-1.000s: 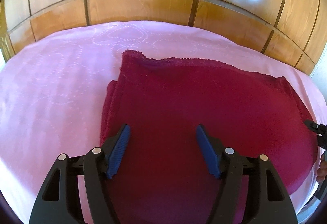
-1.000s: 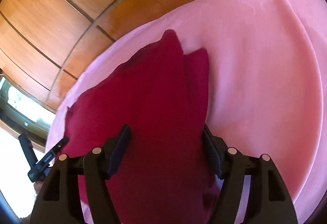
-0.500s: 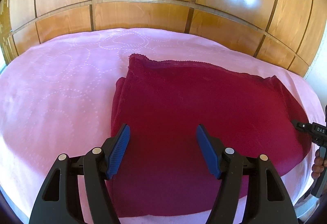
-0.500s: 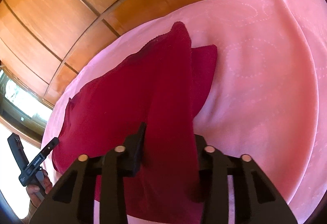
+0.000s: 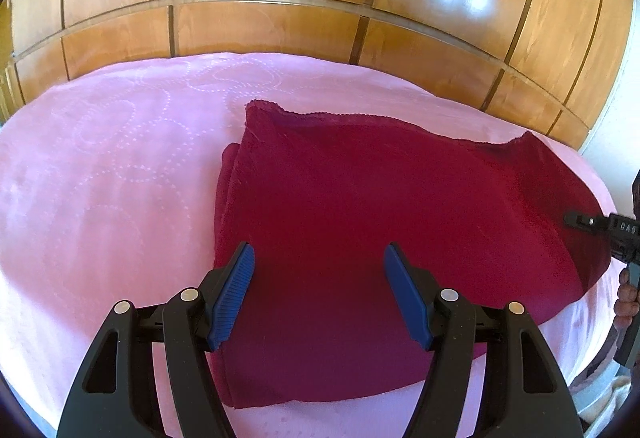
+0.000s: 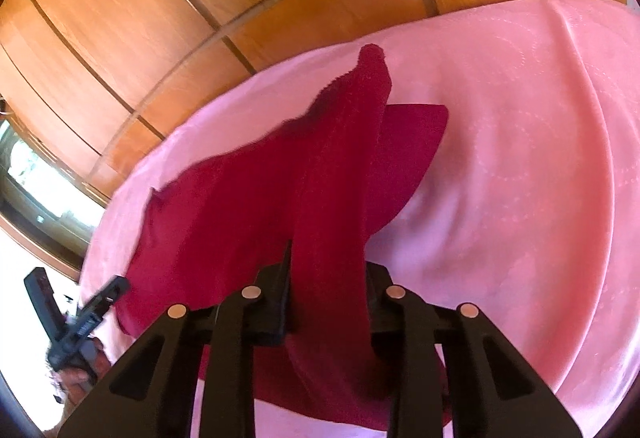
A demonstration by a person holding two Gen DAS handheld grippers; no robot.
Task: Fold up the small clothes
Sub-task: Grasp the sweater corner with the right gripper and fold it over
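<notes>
Cloth geometry decides the next move: the maroon garment (image 5: 360,230) lies on the pink bed cover (image 5: 112,174), its long axis running left to right. The right hand-held gripper (image 6: 326,302) is clamped on its right end, lifting a ridge; the left hand-held gripper (image 5: 318,290) hovers with jaws spread, apparently just above the near-left part. Bare cover lies open leftward; wooden panelling (image 5: 280,22) bounds the far side.

Right tool (image 6: 326,278) has clamped and lifted the cloth (image 6: 332,174).
</notes>
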